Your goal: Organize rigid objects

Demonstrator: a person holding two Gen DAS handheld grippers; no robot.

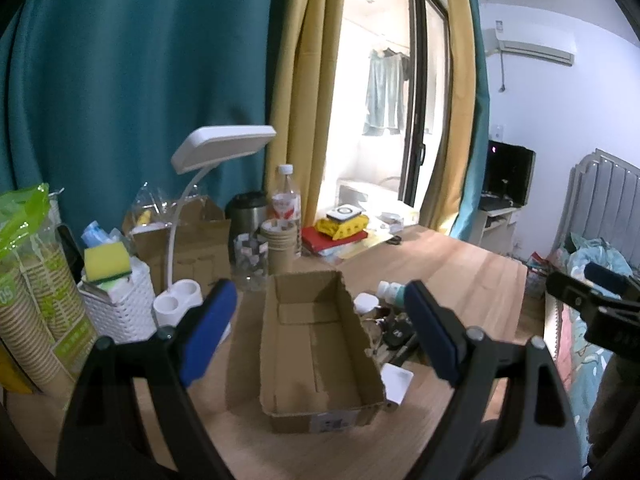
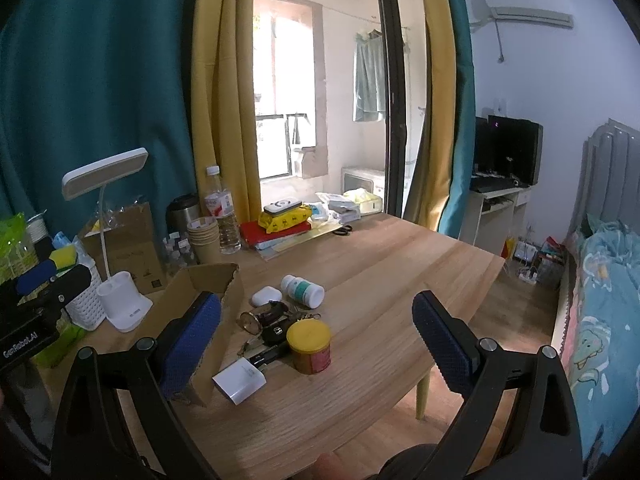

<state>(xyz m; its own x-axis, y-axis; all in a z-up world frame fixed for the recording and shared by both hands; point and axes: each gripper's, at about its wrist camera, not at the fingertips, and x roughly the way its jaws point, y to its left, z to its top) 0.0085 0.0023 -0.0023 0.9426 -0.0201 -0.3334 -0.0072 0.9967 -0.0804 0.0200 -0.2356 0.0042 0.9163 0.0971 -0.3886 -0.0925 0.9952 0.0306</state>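
Overexposed window (image 1: 372,92) glare, perhaps blurring fisheye edges.

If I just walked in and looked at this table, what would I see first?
Probably the open brown cardboard box, empty, in the middle of the wooden table. Right beside it sits a little heap of loose things: a yellow-lidded jar, a white pill bottle lying on its side, and a white charger block. Both blue-padded grippers, left and right, hover open above them.

I count one open cardboard box (image 1: 316,352), one white pill bottle (image 2: 303,290), one yellow-lidded jar (image 2: 310,346), one white earbud case (image 2: 265,296), one white charger (image 2: 240,380), one car key (image 2: 274,336), one desk lamp (image 2: 120,304) and one water bottle (image 2: 224,212).
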